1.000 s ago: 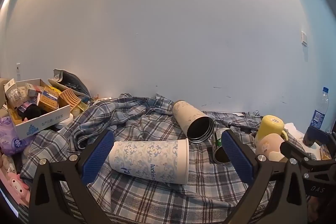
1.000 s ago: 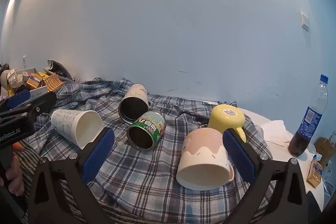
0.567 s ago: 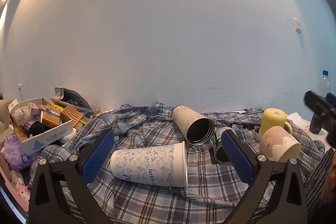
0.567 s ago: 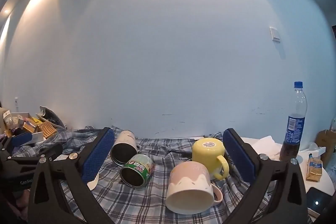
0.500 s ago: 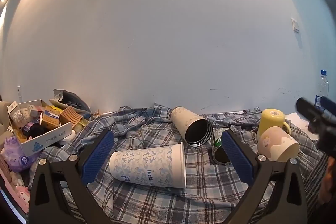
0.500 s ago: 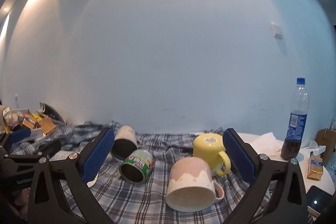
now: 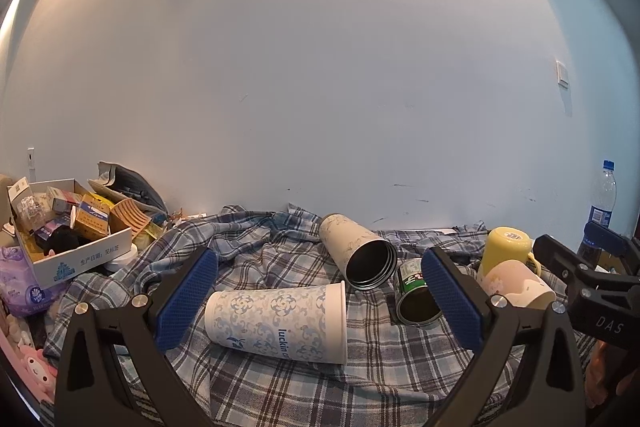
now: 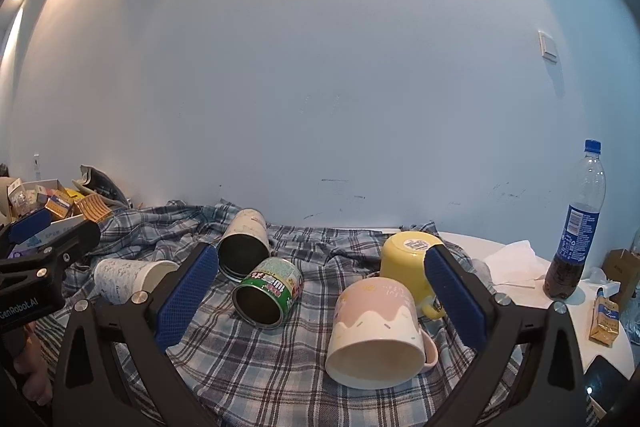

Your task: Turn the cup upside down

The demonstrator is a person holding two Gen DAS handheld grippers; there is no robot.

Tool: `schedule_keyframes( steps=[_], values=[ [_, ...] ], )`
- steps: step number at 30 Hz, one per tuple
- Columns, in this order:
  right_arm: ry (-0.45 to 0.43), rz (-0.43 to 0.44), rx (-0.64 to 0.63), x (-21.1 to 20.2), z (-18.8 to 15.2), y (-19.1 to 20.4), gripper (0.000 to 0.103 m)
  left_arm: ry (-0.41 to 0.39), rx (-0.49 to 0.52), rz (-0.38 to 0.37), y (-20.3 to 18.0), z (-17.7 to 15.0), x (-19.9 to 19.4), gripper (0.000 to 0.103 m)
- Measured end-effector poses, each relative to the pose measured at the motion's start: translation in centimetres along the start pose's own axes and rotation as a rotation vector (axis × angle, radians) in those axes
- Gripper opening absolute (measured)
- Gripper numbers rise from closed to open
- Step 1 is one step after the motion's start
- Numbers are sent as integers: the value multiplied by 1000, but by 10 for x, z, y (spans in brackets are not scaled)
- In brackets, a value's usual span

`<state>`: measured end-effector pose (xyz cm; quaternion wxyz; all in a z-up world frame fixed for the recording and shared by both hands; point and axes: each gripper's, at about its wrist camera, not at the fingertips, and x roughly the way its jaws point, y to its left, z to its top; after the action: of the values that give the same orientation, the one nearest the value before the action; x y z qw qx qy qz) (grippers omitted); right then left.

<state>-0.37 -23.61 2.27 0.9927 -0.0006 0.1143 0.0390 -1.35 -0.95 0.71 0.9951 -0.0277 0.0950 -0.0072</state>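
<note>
A white paper cup with blue patterns point(image 7: 280, 319) lies on its side on the plaid cloth point(image 7: 280, 387), its mouth to the right, between the open fingers of my left gripper point(image 7: 318, 297). It also shows in the right wrist view point(image 8: 128, 279). A pink and cream mug point(image 8: 378, 331) lies tilted on its side, mouth toward the camera, between the open fingers of my right gripper point(image 8: 320, 297). A yellow mug point(image 8: 410, 263) stands upside down behind it. Both grippers are empty.
A beige tumbler point(image 7: 356, 253) and a green tin can point(image 8: 270, 291) lie on their sides in the middle of the cloth. A cardboard box of clutter point(image 7: 60, 239) stands at far left. A cola bottle point(image 8: 576, 231), tissue point(image 8: 516, 263) and small carton point(image 8: 606, 317) stand at right.
Both grippers rose and tilted up about half a second ago, then came back down and closer to the cups. No cup has moved. Both grippers stayed open.
</note>
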Motion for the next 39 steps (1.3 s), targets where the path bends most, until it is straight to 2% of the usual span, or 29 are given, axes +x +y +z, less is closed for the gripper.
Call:
schedule_keyframes(
  steps=[7,21,39],
  values=[
    [-9,-1,-13,-2,0,3,103,-16,39,-17,-8,-1,-3,103],
    [-7,-3,-18,-2,0,4,103,28,-12,-14,0,-2,5,103],
    [-12,-13,-29,-4,0,6,103,33,-2,-18,-4,-3,6,103]
  ],
)
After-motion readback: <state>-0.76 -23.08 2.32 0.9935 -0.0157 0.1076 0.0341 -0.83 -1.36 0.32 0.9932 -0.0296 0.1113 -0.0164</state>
